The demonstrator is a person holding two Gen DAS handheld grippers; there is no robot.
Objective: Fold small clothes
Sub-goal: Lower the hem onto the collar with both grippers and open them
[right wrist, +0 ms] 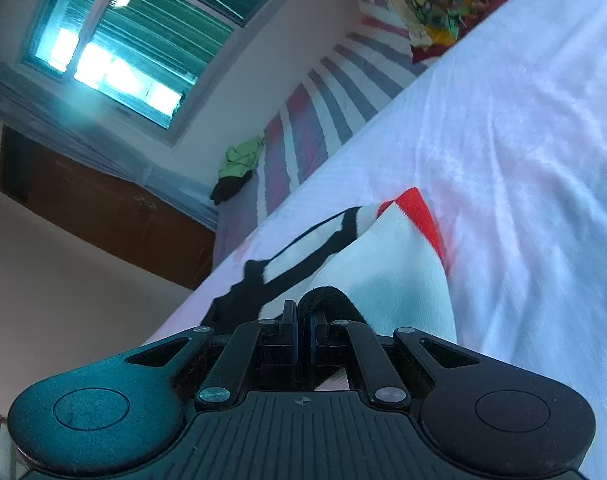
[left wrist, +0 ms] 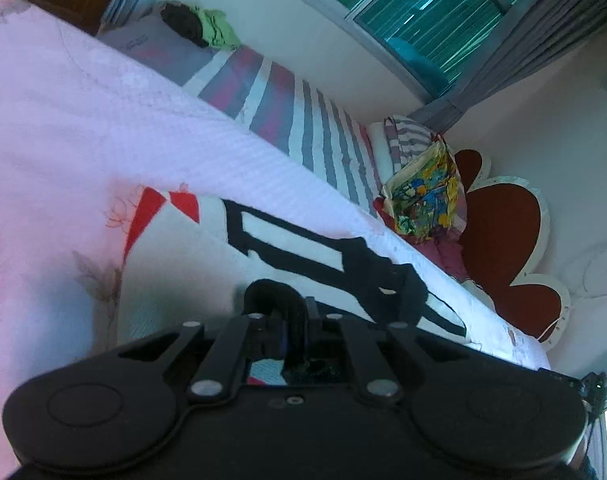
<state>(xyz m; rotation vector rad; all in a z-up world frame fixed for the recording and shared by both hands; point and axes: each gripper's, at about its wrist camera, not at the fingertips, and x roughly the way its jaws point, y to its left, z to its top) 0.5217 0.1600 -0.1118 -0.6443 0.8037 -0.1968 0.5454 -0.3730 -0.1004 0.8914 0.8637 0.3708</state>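
A small white garment (left wrist: 183,272) with black printed shapes and red patches lies on the pale pink bed sheet (left wrist: 83,120). My left gripper (left wrist: 291,320) is shut on its black-trimmed edge, low over the cloth. In the right wrist view the same garment (right wrist: 395,264) stretches away from my right gripper (right wrist: 302,320), which is shut on another part of the black edge. The sheet (right wrist: 523,140) spreads to the right of it.
A striped blanket (left wrist: 303,120) lies beyond the sheet, with a dark and green clothes pile (left wrist: 199,28) at its far end. A colourful bag (left wrist: 423,192) and red flower-shaped cushion (left wrist: 503,232) sit by the wall. A window (right wrist: 135,40) and wooden cabinet (right wrist: 103,216) stand behind.
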